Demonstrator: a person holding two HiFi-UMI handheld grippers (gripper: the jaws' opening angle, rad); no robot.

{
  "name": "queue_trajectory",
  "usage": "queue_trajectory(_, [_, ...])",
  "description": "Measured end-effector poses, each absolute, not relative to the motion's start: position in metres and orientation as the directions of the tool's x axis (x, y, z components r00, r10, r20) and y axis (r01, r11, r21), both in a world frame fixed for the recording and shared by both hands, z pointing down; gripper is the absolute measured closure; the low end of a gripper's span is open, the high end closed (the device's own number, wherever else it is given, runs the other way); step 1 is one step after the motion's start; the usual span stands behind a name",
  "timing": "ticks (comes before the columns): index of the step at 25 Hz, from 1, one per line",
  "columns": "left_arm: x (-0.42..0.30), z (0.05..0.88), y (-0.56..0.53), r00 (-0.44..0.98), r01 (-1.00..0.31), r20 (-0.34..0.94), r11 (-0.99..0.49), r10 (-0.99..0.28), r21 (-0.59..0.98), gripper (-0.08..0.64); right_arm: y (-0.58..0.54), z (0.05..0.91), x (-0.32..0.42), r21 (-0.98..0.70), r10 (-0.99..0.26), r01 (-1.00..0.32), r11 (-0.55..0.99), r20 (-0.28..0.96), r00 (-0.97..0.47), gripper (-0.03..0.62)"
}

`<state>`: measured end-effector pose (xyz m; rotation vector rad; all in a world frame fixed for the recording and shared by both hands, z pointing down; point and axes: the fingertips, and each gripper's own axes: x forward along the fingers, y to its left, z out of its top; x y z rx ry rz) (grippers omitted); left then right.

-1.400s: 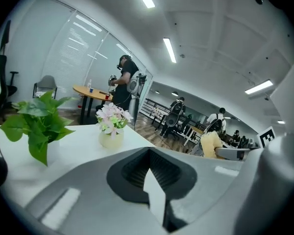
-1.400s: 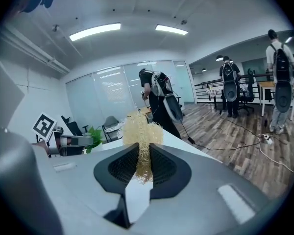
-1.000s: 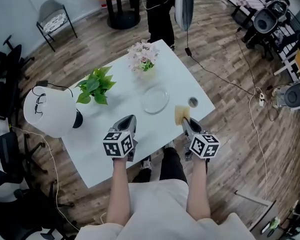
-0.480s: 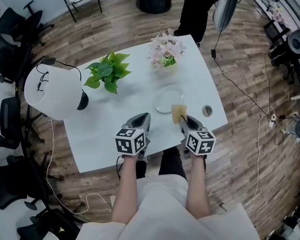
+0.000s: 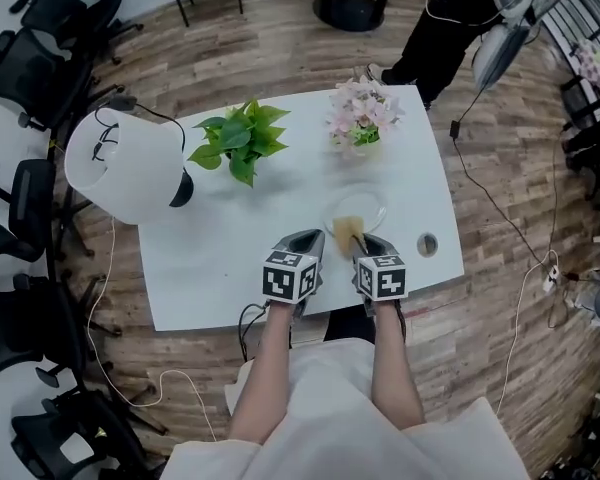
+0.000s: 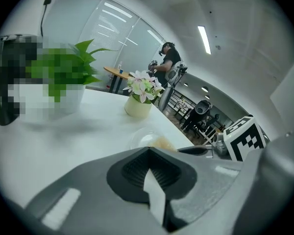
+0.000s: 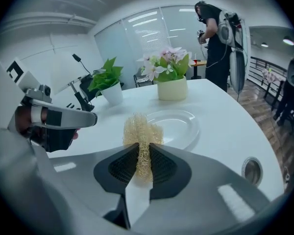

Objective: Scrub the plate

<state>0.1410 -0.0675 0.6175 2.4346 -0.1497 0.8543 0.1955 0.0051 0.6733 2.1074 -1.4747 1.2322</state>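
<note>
A clear glass plate [image 5: 360, 209] lies on the white table [image 5: 220, 258], just in front of the flower pot. My right gripper [image 5: 354, 238] is shut on a yellow mesh scrubber [image 5: 346, 229], which hangs at the plate's near rim. In the right gripper view the scrubber [image 7: 142, 133] sticks up out of the closed jaws with the plate [image 7: 179, 127] right behind it. My left gripper [image 5: 309, 238] sits beside it to the left, shut and empty [image 6: 148, 150]. From there the plate [image 6: 143, 140] shows low ahead.
A pot of pink flowers [image 5: 364, 116] and a green plant [image 5: 239, 142] stand at the table's far side. A white lamp shade [image 5: 128, 175] overhangs the left end. A round cable hole [image 5: 427, 243] is right of the plate. A person [image 5: 450, 13] stands beyond the table; office chairs [image 5: 25, 48] are left.
The right gripper has carried the scrubber left and forward to the plate's near rim. The two grippers now sit closer together, and the head view has shifted.
</note>
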Motion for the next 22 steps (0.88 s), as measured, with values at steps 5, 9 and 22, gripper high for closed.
queue_trajectory(5, [0.144,0.626,-0.072,0.776,-0.311,0.629,-0.834,0.054,0.456,0.560,-0.014,0.678,0.193,-0.163,-0.590,-0.923,-0.347,0.803,0.080,0.509])
queue_trajectory(9, [0.143,0.630,-0.074,0.766,-0.333,0.641,-0.828,0.041,0.451,0.558,-0.030,0.676,0.186,-0.104,-0.561,-0.966,-0.237,0.827,0.048,0.509])
queue_trajectory(22, [0.160,0.634,-0.092,0.771,-0.468,0.629,-0.757,-0.098,0.456,0.560,-0.044,0.687,0.195,-0.198,-0.541,-0.973,-0.119,0.835,-0.104,0.509])
